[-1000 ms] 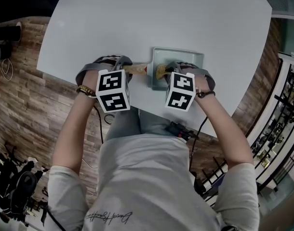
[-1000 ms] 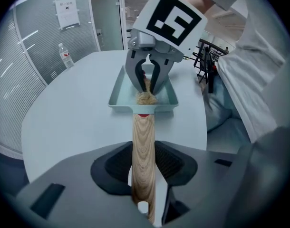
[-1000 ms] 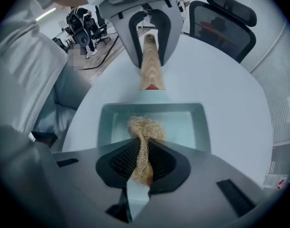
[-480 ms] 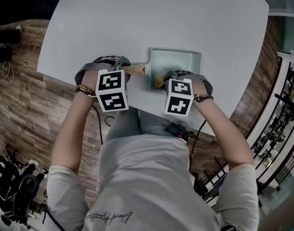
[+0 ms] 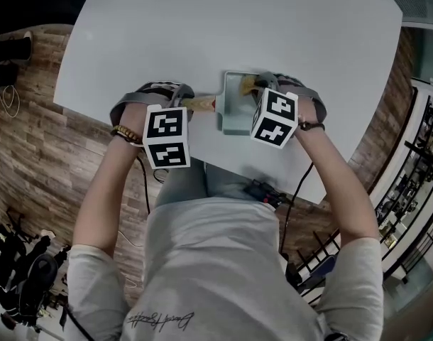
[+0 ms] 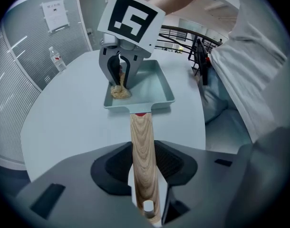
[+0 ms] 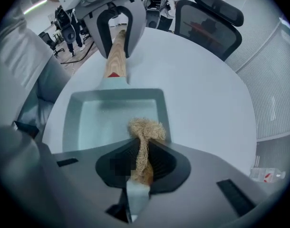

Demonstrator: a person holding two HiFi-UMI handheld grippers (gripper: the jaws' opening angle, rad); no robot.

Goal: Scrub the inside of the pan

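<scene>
A pale green rectangular pan [image 5: 233, 114] with a wooden handle [image 5: 199, 104] lies on the light grey table [image 5: 202, 27]. My left gripper [image 5: 189, 101] is shut on that handle [image 6: 143, 146], near its end. My right gripper [image 5: 256, 85] is shut on a tan fibrous scrubber [image 7: 146, 132], whose frayed end presses into the pan [image 7: 111, 122] at its far side, in a corner away from the handle. From the left gripper view the scrubber [image 6: 119, 92] sits against the pan's left wall under the right gripper [image 6: 120, 82].
The table's near edge [image 5: 202, 163] runs just below both grippers, with wooden floor beyond it. A water bottle [image 6: 56, 59] stands far off on the table. An office chair [image 7: 216, 13] stands past the table's far side.
My right gripper has carried the scrubber from the pan's near side across to its far side. The left gripper and the handle have stayed put.
</scene>
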